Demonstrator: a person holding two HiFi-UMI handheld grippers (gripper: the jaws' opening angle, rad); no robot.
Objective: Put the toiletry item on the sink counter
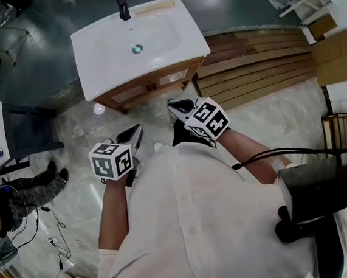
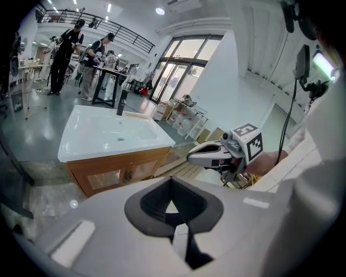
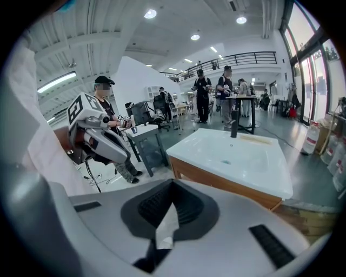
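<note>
A white sink counter on a wooden cabinet stands ahead of me, with a black faucet at its back edge. A thin beige item lies beside the faucet, also visible in the left gripper view. Both grippers hover near my chest, well short of the sink. My left gripper has its jaws together, with only a pale sliver in the slit. My right gripper looks the same. I see no object clearly held in either.
Wooden planks lie on the floor right of the cabinet. A dark chair and a seated person's legs are at the left, with cables on the marble floor. Several people stand at a table behind the sink.
</note>
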